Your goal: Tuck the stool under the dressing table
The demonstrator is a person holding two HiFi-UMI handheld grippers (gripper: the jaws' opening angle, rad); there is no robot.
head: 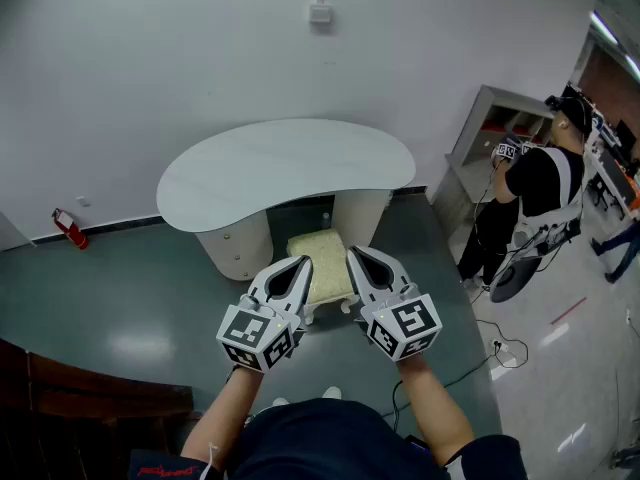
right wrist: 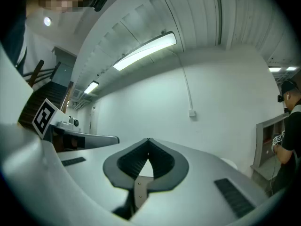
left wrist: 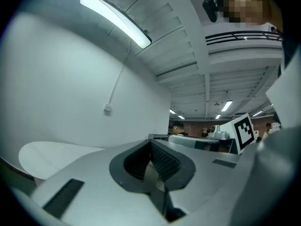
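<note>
The dressing table has a white kidney-shaped top on two cream pedestals and stands against the wall. The stool, with a cream cushion and white legs, sits in the gap between the pedestals, its front part sticking out toward me. My left gripper and right gripper hover side by side above the stool's front edge, both shut with nothing in them. In the left gripper view the left gripper points at the wall, the tabletop low at left. The right gripper also faces the wall.
A person stands at the right beside a grey shelf unit. Cables lie on the floor near them. A red fire extinguisher lies by the left wall. Dark wooden furniture fills the lower left.
</note>
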